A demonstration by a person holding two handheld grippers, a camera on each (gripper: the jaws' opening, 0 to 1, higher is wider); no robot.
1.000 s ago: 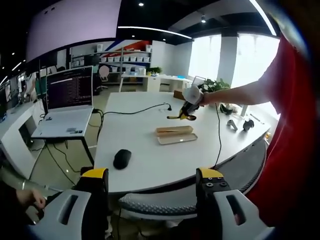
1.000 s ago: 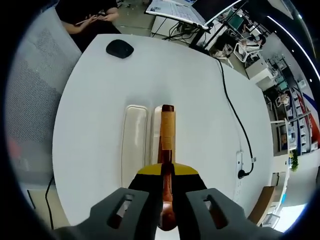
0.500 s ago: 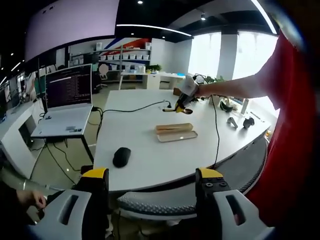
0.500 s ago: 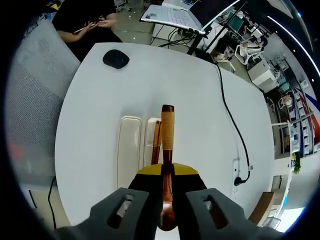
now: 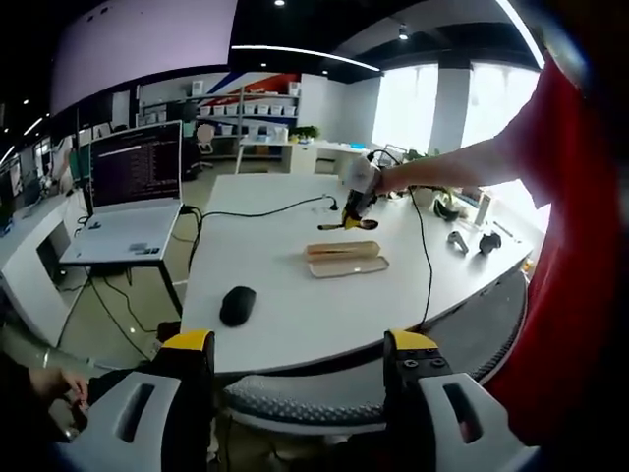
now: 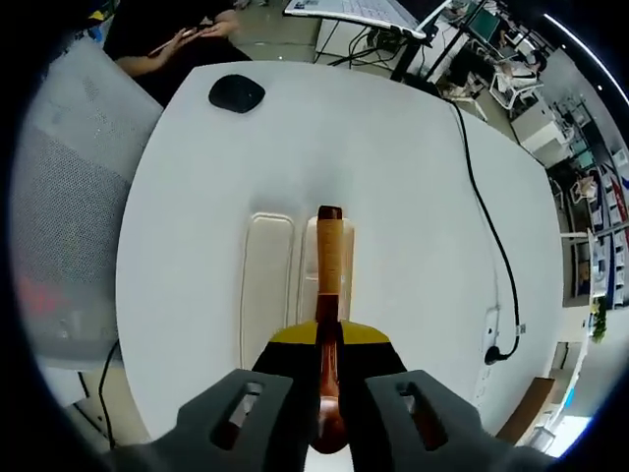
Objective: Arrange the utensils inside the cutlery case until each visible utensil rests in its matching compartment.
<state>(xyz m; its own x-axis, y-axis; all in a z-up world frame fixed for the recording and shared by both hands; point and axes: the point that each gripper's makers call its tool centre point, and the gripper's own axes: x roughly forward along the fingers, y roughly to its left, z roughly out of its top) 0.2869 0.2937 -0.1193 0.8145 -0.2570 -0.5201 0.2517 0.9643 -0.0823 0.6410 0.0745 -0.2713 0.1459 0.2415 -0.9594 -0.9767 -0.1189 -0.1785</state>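
Between the jaws of the right claw (image 6: 325, 346) we see a wooden utensil (image 6: 329, 258) clamped by its handle — it points forward, held above the open cutlery case (image 6: 267, 285) on the white surface (image 6: 393, 177). The case's tray and lid lie side by side; we cannot tell what sits inside. Farther off, a black mouse (image 6: 236, 93) rests near the surface's edge and a black cable (image 6: 484, 226) runs along one side. The left claw (image 5: 298, 359) hangs off the surface edge, jaws spread, nothing between them — well apart from the case.
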